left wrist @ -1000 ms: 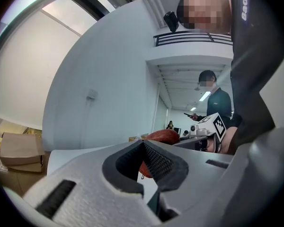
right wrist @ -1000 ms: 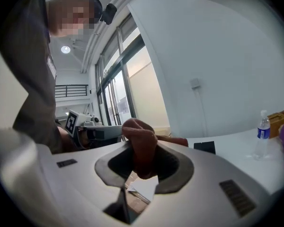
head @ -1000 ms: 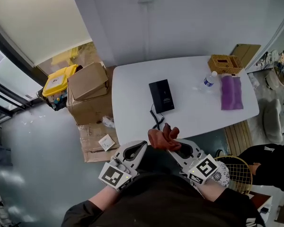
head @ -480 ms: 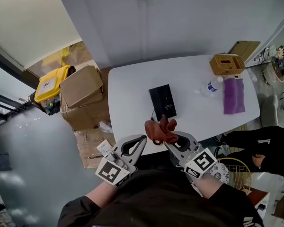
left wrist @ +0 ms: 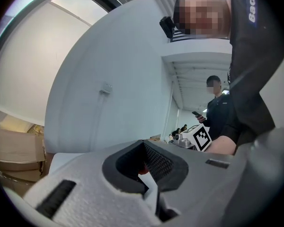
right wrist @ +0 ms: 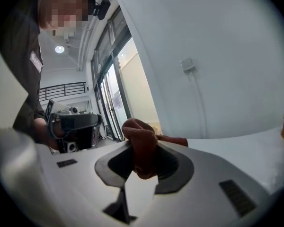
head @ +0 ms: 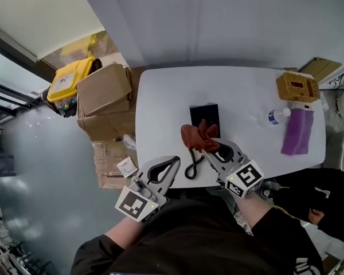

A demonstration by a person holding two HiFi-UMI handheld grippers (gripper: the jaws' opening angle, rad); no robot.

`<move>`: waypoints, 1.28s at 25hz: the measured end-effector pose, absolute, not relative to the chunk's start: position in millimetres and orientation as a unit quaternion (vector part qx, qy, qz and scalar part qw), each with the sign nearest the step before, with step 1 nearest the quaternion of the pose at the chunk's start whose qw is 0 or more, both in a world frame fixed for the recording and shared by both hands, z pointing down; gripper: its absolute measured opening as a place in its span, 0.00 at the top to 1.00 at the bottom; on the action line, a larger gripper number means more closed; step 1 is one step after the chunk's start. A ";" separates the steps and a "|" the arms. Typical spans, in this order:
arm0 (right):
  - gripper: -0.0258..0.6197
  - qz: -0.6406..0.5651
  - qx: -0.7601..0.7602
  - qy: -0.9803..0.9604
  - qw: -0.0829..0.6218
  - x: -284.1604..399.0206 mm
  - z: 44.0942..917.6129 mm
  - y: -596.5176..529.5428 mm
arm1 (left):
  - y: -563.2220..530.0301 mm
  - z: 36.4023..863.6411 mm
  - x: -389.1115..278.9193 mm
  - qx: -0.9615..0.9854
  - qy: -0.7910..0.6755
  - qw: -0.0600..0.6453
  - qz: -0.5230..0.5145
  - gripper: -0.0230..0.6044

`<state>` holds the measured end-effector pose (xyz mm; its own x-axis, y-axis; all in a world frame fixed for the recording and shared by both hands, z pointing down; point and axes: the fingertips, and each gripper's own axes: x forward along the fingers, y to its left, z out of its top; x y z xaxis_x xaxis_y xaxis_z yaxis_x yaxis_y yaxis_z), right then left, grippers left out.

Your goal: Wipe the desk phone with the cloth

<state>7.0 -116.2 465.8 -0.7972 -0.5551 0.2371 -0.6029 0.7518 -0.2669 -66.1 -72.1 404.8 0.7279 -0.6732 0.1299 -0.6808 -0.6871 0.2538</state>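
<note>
**A:** The right gripper [head: 213, 149] has its jaws clamped on the rust-brown cloth [head: 198, 136]. The right gripper view shows the fabric bunched up between the dark pads and spilling out over the top.

**B:** And the left gripper [head: 171, 165]?

**A:** Jaws together, with nothing in them. The left gripper view shows only a bare padded opening. That gripper hangs low at the near edge of the white table [head: 160, 105], just left of the coiled cord [head: 191, 164].

**B:** Where is the desk phone [head: 205, 114]?

**A:** It is flat and black, near the middle of the table, with the cord trailing from it toward the person. From the head view the cloth overlaps the phone's near end. Whether the fabric actually touches the phone cannot be told from here.

**B:** What about the far right of the table?

**A:** A water bottle [head: 274, 117] lies beside a purple cloth [head: 298, 133], with a yellow box [head: 298, 87] at the corner beyond them. All of it is well apart from the phone.

**B:** And off the table?

**A:** Cardboard boxes [head: 105, 91] are stacked against the table's left end, and a yellow bin [head: 69, 80] sits just past them. The left gripper view also catches a person [left wrist: 218, 107] standing in the background and holding a handset.
</note>
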 end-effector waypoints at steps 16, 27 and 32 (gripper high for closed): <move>0.80 0.186 0.286 -0.927 0.160 -0.6 557.9 -212.0 | -83.1 434.7 -73.8 0.879 -0.440 0.181 0.035 0.94; 0.80 0.215 0.281 -0.912 0.206 -5.8 604.7 -176.9 | -70.4 440.3 -75.9 0.881 -0.434 0.186 0.039 0.94; 0.80 0.234 0.281 -0.904 0.219 5.2 623.1 -146.1 | -66.3 435.3 -69.4 0.890 -0.416 0.180 0.041 0.94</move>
<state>5.2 -146.1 623.1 -0.7455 -0.4063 0.5283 -0.6117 0.7318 -0.3005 -69.4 -66.3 435.3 0.6508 -0.7259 0.2227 -0.7553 -0.5891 0.2872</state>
